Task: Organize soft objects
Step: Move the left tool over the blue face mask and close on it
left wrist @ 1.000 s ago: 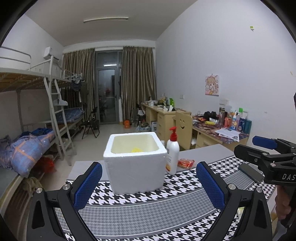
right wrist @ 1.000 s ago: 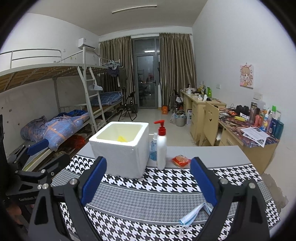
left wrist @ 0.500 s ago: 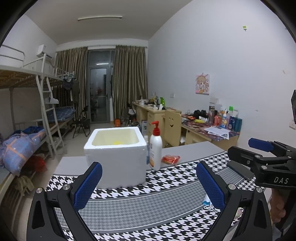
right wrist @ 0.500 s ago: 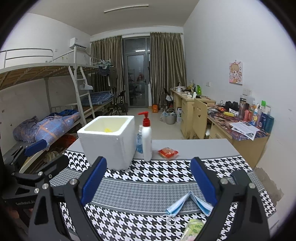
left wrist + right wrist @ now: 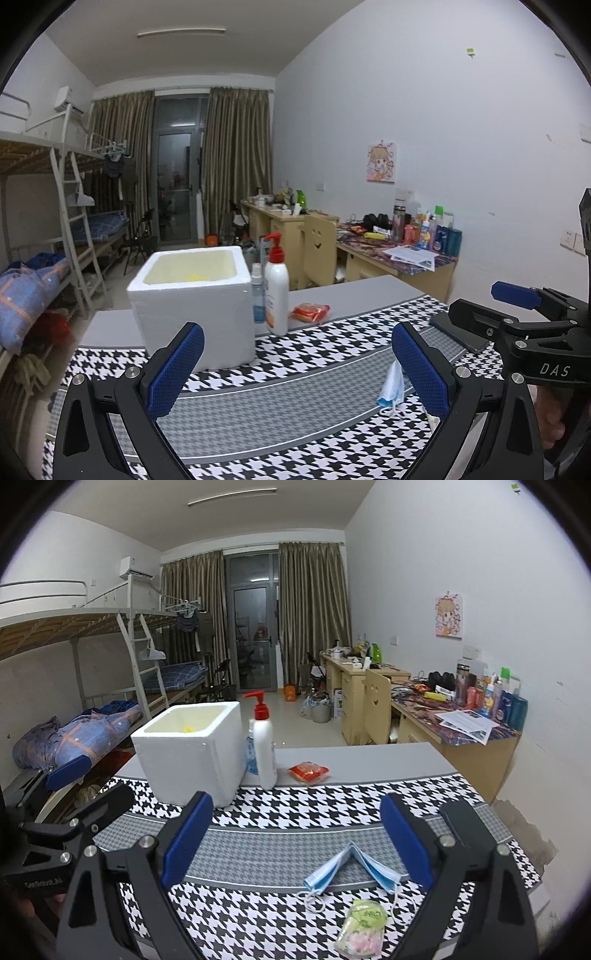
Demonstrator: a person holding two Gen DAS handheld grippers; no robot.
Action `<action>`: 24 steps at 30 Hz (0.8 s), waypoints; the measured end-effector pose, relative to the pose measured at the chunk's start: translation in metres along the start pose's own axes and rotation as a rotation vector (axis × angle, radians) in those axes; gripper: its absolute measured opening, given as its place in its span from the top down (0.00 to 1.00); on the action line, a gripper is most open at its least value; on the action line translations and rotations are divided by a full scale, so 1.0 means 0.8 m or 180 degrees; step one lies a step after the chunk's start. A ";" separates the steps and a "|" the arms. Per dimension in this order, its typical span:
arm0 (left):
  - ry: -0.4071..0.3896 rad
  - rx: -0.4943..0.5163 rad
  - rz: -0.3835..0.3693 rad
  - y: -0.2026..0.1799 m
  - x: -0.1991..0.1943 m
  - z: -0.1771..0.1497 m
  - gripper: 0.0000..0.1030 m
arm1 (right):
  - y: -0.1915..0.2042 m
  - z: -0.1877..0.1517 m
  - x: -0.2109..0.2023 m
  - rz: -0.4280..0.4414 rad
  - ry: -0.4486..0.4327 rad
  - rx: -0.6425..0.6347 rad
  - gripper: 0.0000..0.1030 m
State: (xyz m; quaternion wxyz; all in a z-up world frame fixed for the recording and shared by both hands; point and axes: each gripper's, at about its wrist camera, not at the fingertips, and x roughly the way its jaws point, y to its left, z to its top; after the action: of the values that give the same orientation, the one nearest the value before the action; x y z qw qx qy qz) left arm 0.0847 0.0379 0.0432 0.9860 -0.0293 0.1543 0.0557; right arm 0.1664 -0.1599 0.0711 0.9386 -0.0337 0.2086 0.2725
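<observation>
Left wrist view takes in a table [image 5: 354,291] spread with a houndstooth cloth [image 5: 258,413], grey bands running across it. Largest on it is a white foam box [image 5: 195,306], open at the top, standing upright toward the far left of the cloth; something yellow [image 5: 194,275] lies inside, too small to identify. Just right of the box stand a white pump bottle [image 5: 276,295] with a red pump and, tucked between it and the box, a smaller clear blue bottle [image 5: 258,295]. An orange packet [image 5: 310,312] lies on the bare grey tabletop just right of the pump bottle.

Left gripper [image 5: 295,369] hovers over the near cloth with its blue-padded jaws spread wide and nothing between them. Right gripper [image 5: 295,840] is likewise spread wide and empty; in the left view it shows at the right edge, gripped by a hand [image 5: 552,413].

Right wrist view shows a folded blue mask [image 5: 351,867] lying on the cloth near the front edge, tented along its fold, its ear loops trailing, close under the right gripper's right finger. Just in front of it lies a small green and pink packet [image 5: 364,925]. A dark flat phone [image 5: 467,825] rests on the cloth to the right, partly hidden by that finger.
</observation>
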 end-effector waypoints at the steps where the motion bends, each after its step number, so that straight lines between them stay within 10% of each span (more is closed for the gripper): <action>1: 0.0011 0.0011 -0.0021 -0.003 0.002 -0.001 0.01 | -0.003 -0.001 0.000 -0.0013 0.0000 0.0009 0.08; 24: 0.0301 0.0109 -0.0444 -0.056 0.062 -0.009 0.01 | -0.057 -0.035 -0.003 -0.0279 0.0136 0.0190 0.08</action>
State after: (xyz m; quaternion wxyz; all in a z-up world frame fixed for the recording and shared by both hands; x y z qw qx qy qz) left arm 0.1344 -0.0021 0.0230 0.9795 -0.0257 0.1992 -0.0171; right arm 0.1782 -0.2052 0.0445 0.9456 -0.0206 0.2349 0.2240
